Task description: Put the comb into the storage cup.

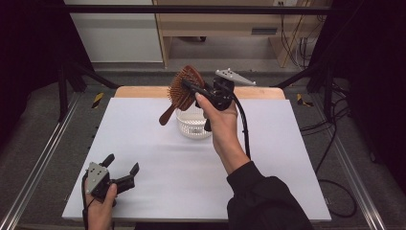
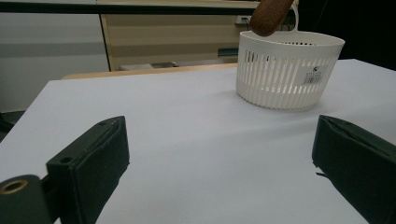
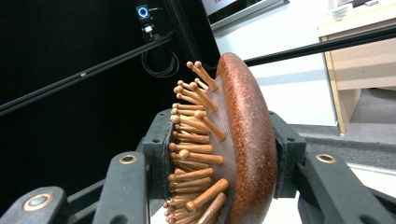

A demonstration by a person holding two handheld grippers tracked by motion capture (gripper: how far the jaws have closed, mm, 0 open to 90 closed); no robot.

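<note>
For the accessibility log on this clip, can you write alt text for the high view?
A person's right gripper holds a brown wooden hairbrush by its head in the air above a white slotted basket on a white table. The left gripper rests open, with nothing in it, at the table's near left corner.

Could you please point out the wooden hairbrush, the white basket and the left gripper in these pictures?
wooden hairbrush (image 1: 183, 86), high view, on its bristled head.
white basket (image 2: 285, 70), left gripper view, on its slotted wall.
left gripper (image 1: 122, 165), high view, between its open jaws.
</note>
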